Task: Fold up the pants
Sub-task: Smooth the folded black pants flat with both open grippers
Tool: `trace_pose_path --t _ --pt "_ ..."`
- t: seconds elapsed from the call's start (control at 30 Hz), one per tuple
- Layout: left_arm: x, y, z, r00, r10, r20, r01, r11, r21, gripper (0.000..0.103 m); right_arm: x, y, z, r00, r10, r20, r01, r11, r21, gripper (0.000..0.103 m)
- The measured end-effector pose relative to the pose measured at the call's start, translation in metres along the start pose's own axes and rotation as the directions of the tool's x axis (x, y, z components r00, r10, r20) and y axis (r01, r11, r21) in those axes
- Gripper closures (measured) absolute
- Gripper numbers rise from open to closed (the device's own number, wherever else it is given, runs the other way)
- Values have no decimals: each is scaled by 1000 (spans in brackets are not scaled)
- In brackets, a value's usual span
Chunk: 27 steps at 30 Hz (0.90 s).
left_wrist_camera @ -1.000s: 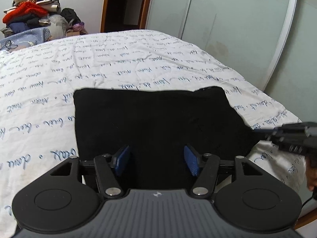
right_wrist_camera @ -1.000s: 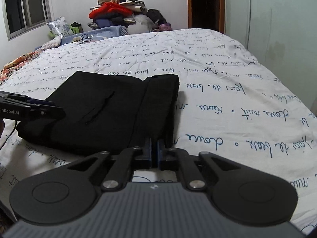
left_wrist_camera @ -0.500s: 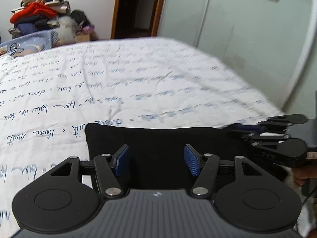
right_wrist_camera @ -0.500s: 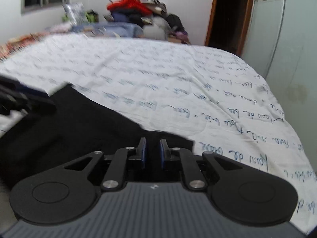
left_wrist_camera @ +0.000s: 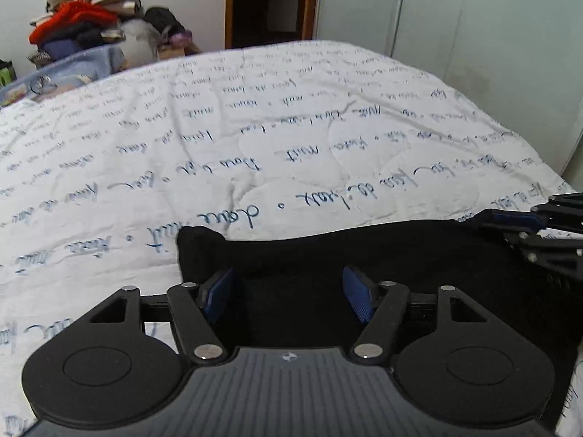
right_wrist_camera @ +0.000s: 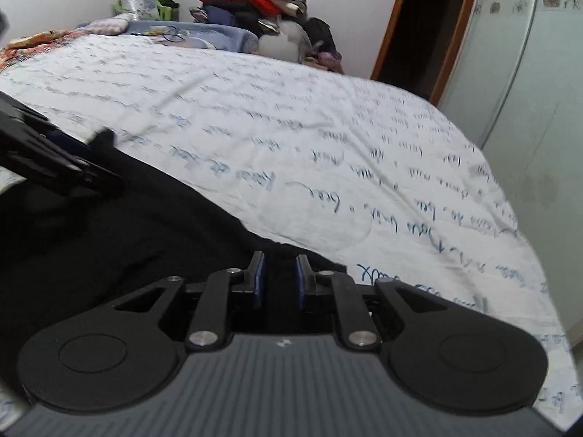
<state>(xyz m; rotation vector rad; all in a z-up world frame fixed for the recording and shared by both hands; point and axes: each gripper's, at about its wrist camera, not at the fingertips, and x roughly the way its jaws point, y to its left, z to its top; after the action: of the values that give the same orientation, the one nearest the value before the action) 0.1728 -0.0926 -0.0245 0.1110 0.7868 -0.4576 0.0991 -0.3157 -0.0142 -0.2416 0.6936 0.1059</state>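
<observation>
On a white bedspread (left_wrist_camera: 291, 138) with blue script, folded black pants (left_wrist_camera: 400, 255) near its front edge, left gripper (left_wrist_camera: 291, 295) spread over the cloth, jaws just widened, right gripper (right_wrist_camera: 278, 276) slightly parted, just opening, pads gripping nothing.

Only readable text is the blue cursive print all over the white bedspread (left_wrist_camera: 291, 116), seen upside down from both wrist cams. Left view: "doux" + a dot at approx. 6 o'clock from bed centre, just past the black pants (left_wrist_camera: 364, 255); other words nearby not clear enough to read. Right view: same script at 4 o'clock, too blurred to make out. Small emblem on each gripper body, no letters legible.
</observation>
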Motion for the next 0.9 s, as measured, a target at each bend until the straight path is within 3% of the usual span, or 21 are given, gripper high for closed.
trace_pose_path --t 0.1,0.2,0.3,0.4,0.43,0.57,0.63,0.73,0.9 --pt "-31 9 -8 998 22 52 -21 1000 -19 37 -11 -3 5 1000 -13 22 11 999 53 86" --pt "-58 28 -22 998 7 66 0 994 -110 37 -41 5 4 997 -23 79 21 999 36 78" --pt "-79 36 -40 994 -87 71 101 971 -216 37 -71 19 -5 992 11 126 -18 998 56 72" --pt "-85 17 -55 989 -145 42 150 972 -182 37 -82 39 -19 991 79 110 -85 995 46 64" --pt "-82 7 -59 989 -146 29 149 978 -145 37 -81 45 -24 992 85 93 -89 995 38 64" --pt "-70 -19 -71 999 -32 18 33 999 -41 37 -66 44 -39 994 77 76 -84 992 92 62" --pt "-76 -23 -71 999 -7 32 8 999 -36 36 -72 42 -36 994 66 87 -78 987 139 60" --pt "-80 -24 -72 999 2 34 0 998 -56 24 -92 48 -38 991 11 136 -30 991 134 38" --pt "-79 -28 -74 999 36 29 -34 997 -74 23 -87 49 -53 996 -5 93 -10 988 157 35"
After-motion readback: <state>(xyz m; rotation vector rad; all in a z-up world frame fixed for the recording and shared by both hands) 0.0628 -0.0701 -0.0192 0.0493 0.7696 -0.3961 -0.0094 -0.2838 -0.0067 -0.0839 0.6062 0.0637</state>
